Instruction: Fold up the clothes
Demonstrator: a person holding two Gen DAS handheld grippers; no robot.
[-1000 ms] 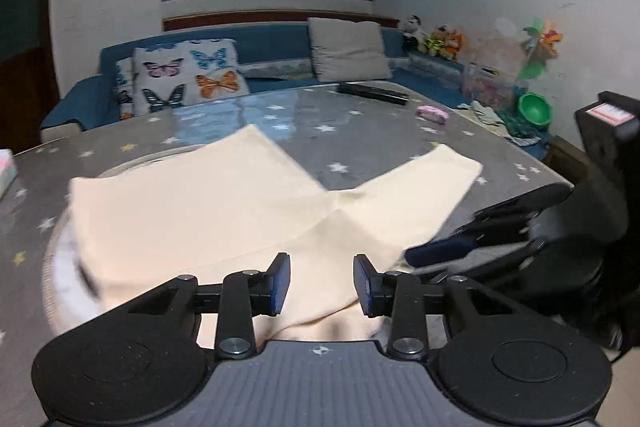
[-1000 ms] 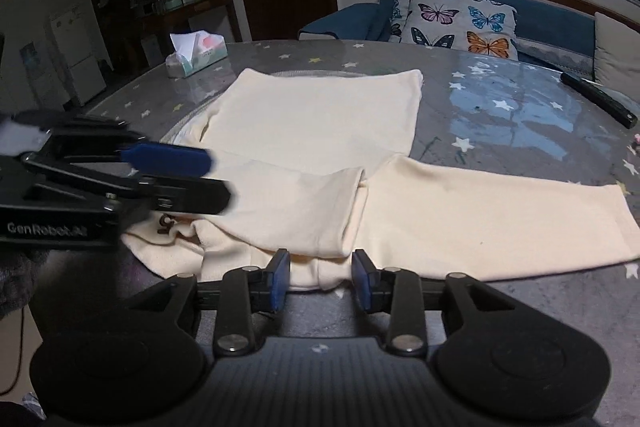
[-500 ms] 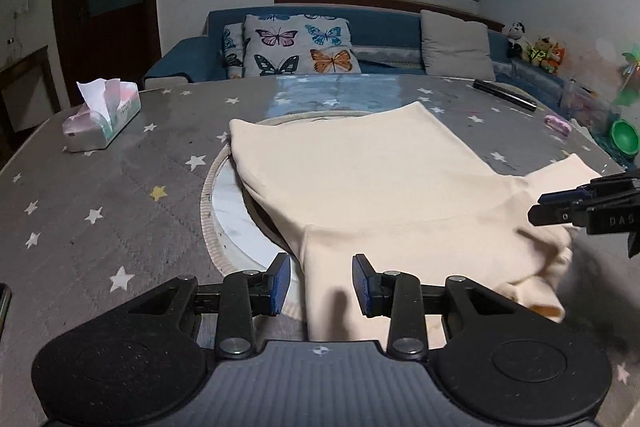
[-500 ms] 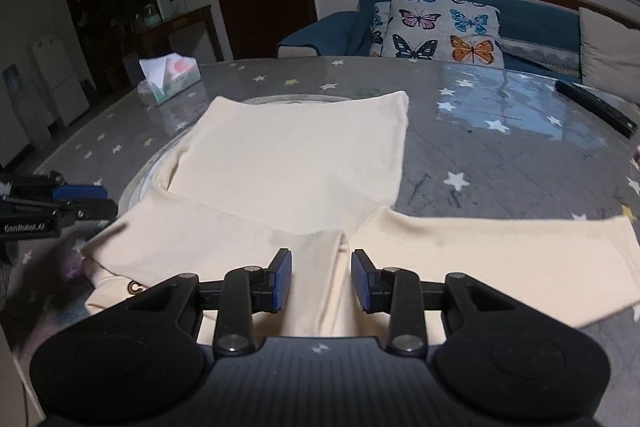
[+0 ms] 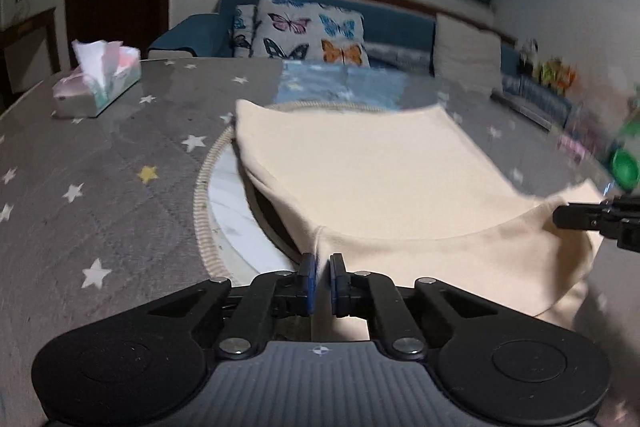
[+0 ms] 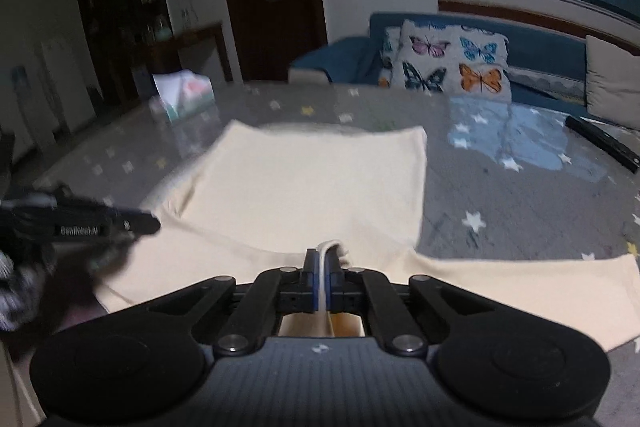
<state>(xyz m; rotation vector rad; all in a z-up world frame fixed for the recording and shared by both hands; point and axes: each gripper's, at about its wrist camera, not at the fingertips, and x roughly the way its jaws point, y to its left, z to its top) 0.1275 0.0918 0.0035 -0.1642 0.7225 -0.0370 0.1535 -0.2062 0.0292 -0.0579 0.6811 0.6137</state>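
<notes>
A cream long-sleeved garment (image 5: 380, 183) lies spread on the grey star-patterned table (image 5: 100, 179), its body over a round white mat (image 5: 224, 211). My left gripper (image 5: 322, 267) is shut on the garment's near left edge. My right gripper (image 6: 322, 263) is shut on a bunched fold of the same garment (image 6: 312, 183) at its near edge. One sleeve (image 6: 520, 287) stretches out to the right in the right wrist view. Each gripper shows at the side of the other's view: the right one (image 5: 596, 217), the left one (image 6: 92, 223).
A tissue box (image 5: 98, 83) stands at the table's far left. A black remote (image 6: 604, 143) lies at the far right. A blue sofa with butterfly cushions (image 5: 304, 35) runs behind the table. Toys and a green bowl (image 5: 624, 167) sit at the right.
Both grippers were open and have closed on the garment's near edge. The left gripper has swung to the garment's left side, and the right has come in close.
</notes>
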